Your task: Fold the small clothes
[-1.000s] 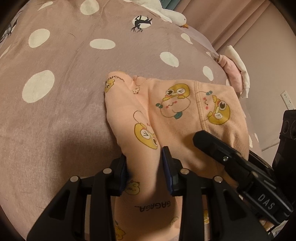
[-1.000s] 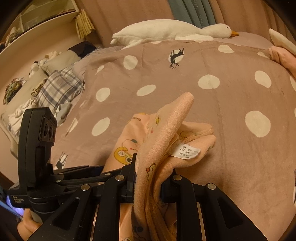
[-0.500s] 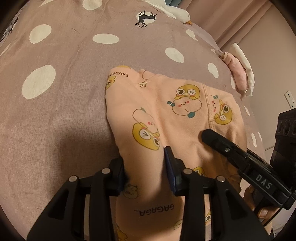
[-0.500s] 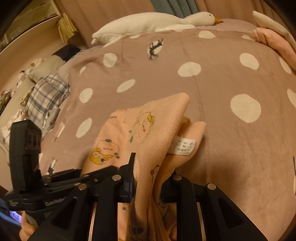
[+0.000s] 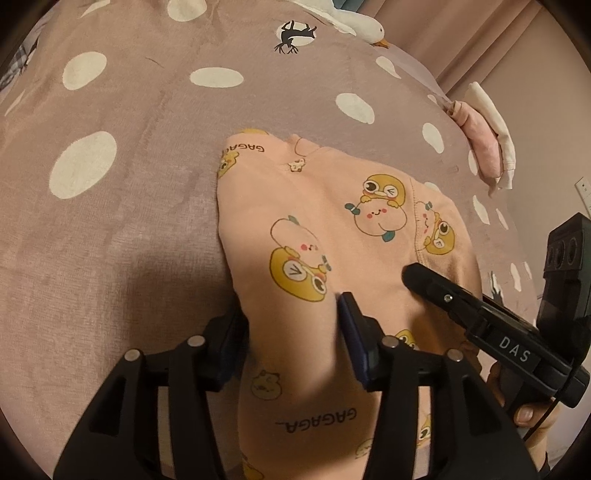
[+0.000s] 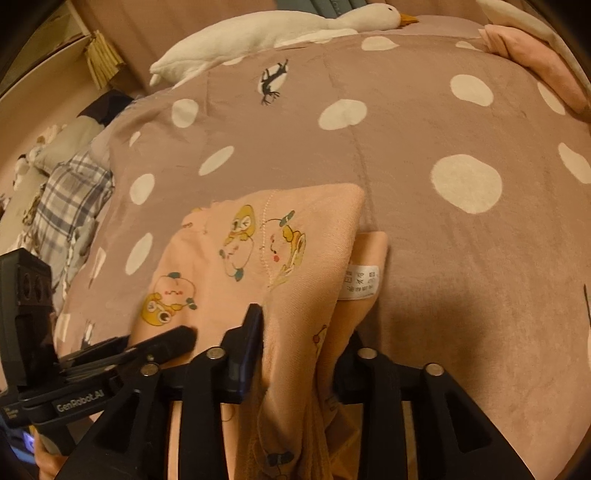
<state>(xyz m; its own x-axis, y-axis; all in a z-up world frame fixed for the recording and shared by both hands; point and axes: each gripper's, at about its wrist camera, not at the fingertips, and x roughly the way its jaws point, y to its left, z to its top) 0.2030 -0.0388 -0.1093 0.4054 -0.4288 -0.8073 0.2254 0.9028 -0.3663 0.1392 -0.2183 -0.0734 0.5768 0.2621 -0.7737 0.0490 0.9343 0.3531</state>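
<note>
A small peach garment (image 5: 332, 236) with yellow cartoon prints lies folded on the polka-dot bedspread (image 5: 147, 155). My left gripper (image 5: 291, 321) is shut on its near fold, the cloth bulging between the fingers. My right gripper (image 6: 299, 339) is shut on the garment's right edge (image 6: 295, 258), near a white care label (image 6: 362, 280). In the left wrist view the right gripper's finger (image 5: 439, 288) rests over the cloth. In the right wrist view the left gripper (image 6: 110, 362) shows at lower left.
A white goose plush (image 6: 277, 29) lies at the far edge of the bed. Folded pink and white clothes (image 5: 484, 147) sit at the right edge. Plaid fabric (image 6: 62, 206) and clutter lie off the bed's left side.
Both grippers moved forward and down with the garment. The raised right edge of the cloth came down and now lies flatter on the folded layer. Both stay shut on it.
</note>
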